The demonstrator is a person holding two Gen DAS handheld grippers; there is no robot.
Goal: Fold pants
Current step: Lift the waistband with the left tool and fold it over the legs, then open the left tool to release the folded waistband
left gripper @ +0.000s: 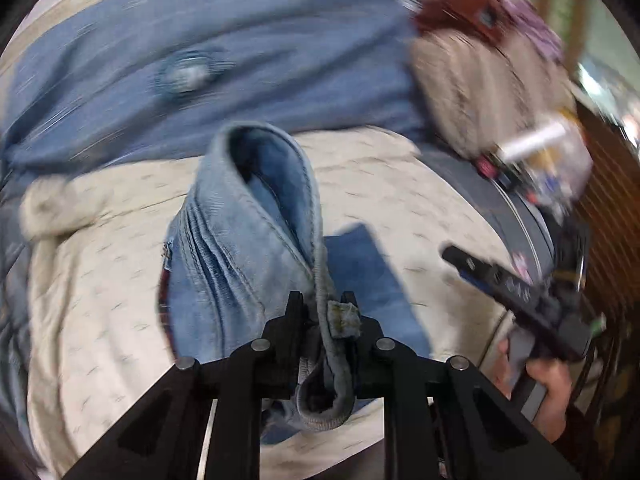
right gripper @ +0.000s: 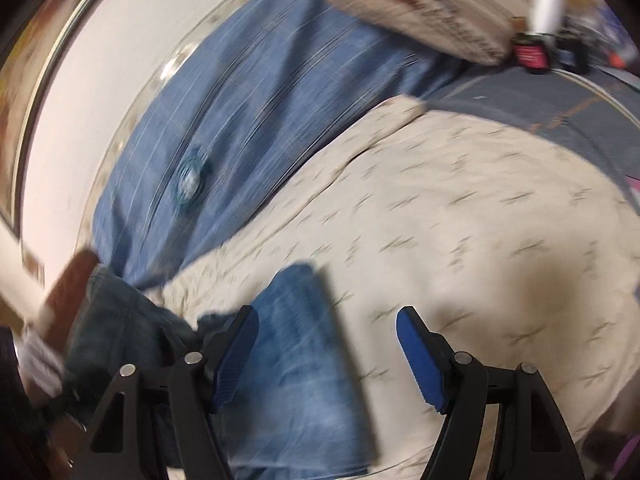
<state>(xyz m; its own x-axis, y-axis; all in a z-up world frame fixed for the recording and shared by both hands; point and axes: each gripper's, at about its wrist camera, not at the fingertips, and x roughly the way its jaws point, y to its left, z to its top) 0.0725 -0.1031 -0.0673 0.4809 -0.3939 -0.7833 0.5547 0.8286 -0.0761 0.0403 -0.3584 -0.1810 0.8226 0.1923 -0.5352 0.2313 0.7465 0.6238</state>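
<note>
Nearest my lens, the left gripper (left gripper: 324, 316) fingers pinch the jeans (left gripper: 248, 232) by their waistband, lifted above the bed (left gripper: 100, 280). At right, my right gripper (right gripper: 328, 344) hangs with fingers spread and empty; that thin hold may slip, dropping the denim.

Pants (left gripper: 248, 240): pinched at the edge between the jaws of left gripper (left gripper: 326, 316), hanging down over the bedspread (left gripper: 100, 300); another part flat on it below right gripper (right gripper: 326, 356).
Right gripper: to the right of the pants in the left view, jaws apart, nothing between.
Sheet (left gripper: 240, 48): beyond the bedspread.
Pillow (left gripper: 480, 88): far right, on the sheet.
</note>
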